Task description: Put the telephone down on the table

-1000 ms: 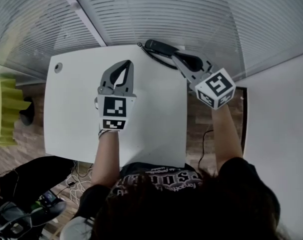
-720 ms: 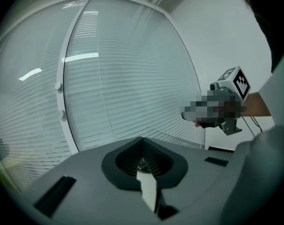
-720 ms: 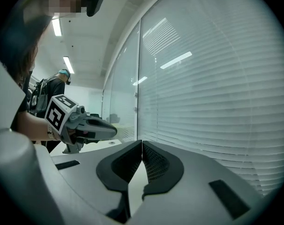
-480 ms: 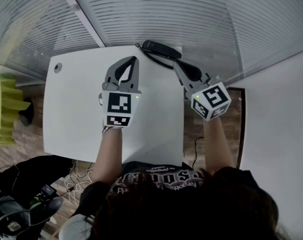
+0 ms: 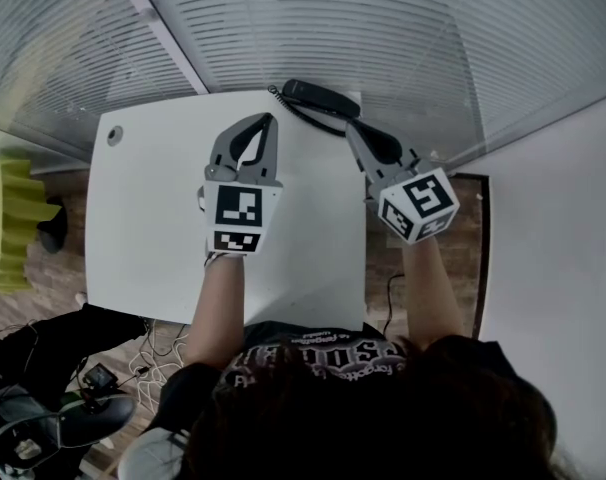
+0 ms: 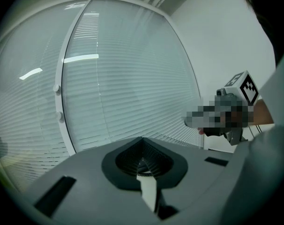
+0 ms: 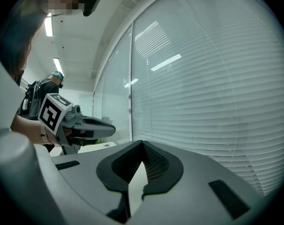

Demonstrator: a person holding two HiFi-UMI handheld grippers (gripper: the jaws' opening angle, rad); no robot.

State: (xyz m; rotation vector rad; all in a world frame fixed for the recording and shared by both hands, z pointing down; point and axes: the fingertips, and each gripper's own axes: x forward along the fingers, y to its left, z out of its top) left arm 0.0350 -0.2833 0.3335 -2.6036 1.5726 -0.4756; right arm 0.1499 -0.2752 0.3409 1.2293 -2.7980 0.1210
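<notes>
Head view: black telephone handset (image 5: 321, 97) lying flat on the white table (image 5: 148, 223), along the far edge near the right corner. Dark cord (image 5: 305, 117) trailing from its left end and curving across the tabletop just in front of it.

Right gripper (image 5: 351, 128) pointing at the handset's near-right end, tips just beside it; contact not clear from above. Jaws clenched together. Same in the right gripper view: right gripper (image 7: 141, 144) with pads pressed tip to tip, nothing between them, only slatted blinds (image 7: 212, 93) ahead. Marker cube and wrist hanging out past the table's right edge.

Left gripper (image 5: 266, 120) over the middle of the tabletop, aimed toward the far edge, tips close to the cord's left end. Jaws likewise closed at the tips, empty. Confirmed in the left gripper view: left gripper (image 6: 143, 143) shut on nothing, facing the blinds.

Room around: broad bare tabletop left of the left gripper and toward the person, broken only by a small round grommet (image 5: 115, 135) at the far-left corner. Glass wall close behind the far edge, a white wall (image 5: 553, 268) off to the right, wooden floor in the narrow strip between table and wall. Yellow ribbed object (image 5: 3, 223) on the floor well left of the table.
</notes>
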